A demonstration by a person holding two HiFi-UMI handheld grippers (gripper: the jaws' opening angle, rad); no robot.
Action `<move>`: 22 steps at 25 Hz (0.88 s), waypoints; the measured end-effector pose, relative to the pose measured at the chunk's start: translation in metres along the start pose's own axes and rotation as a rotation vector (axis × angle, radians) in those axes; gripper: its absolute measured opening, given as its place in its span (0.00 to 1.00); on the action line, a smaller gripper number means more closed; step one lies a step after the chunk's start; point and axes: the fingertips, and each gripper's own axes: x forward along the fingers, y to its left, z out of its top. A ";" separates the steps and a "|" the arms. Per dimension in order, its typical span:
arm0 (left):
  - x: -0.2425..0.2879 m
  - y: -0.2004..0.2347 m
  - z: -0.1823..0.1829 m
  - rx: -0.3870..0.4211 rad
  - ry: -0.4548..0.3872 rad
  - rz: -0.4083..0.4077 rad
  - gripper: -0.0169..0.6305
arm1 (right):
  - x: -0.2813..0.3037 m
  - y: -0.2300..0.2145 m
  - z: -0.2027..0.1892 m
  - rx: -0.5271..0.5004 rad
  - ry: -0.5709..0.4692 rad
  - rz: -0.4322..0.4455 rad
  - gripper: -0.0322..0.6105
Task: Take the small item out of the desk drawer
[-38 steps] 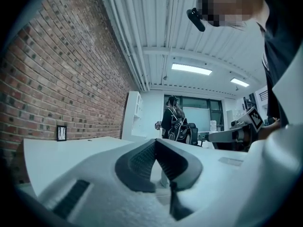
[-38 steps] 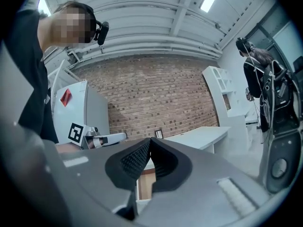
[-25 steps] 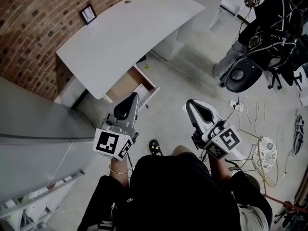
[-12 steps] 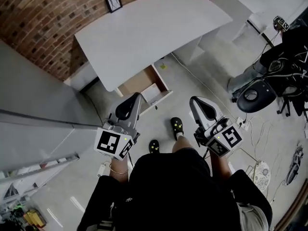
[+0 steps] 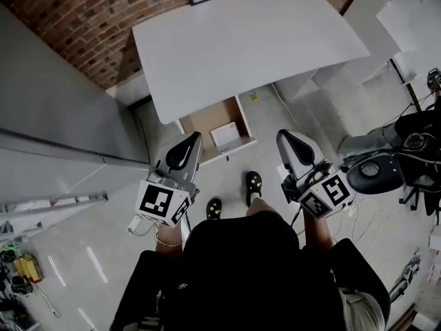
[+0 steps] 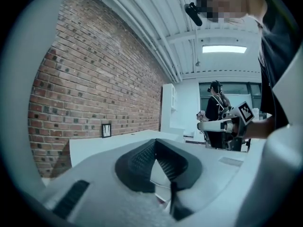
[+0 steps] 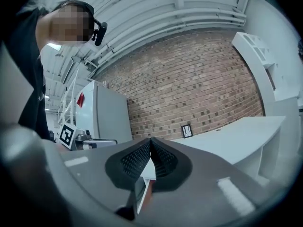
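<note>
The desk drawer [image 5: 204, 118] stands pulled out from under the near edge of the white tabletop [image 5: 248, 40] — its floor brown, its front panel white. Inside lies a small item [image 5: 225, 134] — white, flat and rectangular — close behind the front panel.

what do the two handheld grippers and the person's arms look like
Both the left gripper and right gripper are pale grey tapering shells with black ribbed pads. Each carries a white cube printed with black square markers. The person wears a black short-sleeved top and a thin bracelet on the left wrist.
</note>
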 end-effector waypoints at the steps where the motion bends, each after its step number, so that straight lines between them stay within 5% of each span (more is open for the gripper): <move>1: 0.003 0.001 0.000 0.003 0.004 0.014 0.03 | 0.003 -0.006 0.001 0.002 0.003 0.012 0.06; 10: 0.027 0.001 0.009 0.044 0.015 0.110 0.03 | 0.029 -0.042 0.005 0.009 0.027 0.134 0.06; 22: 0.049 -0.001 0.006 -0.003 0.023 0.264 0.03 | 0.055 -0.077 0.007 0.012 0.079 0.290 0.06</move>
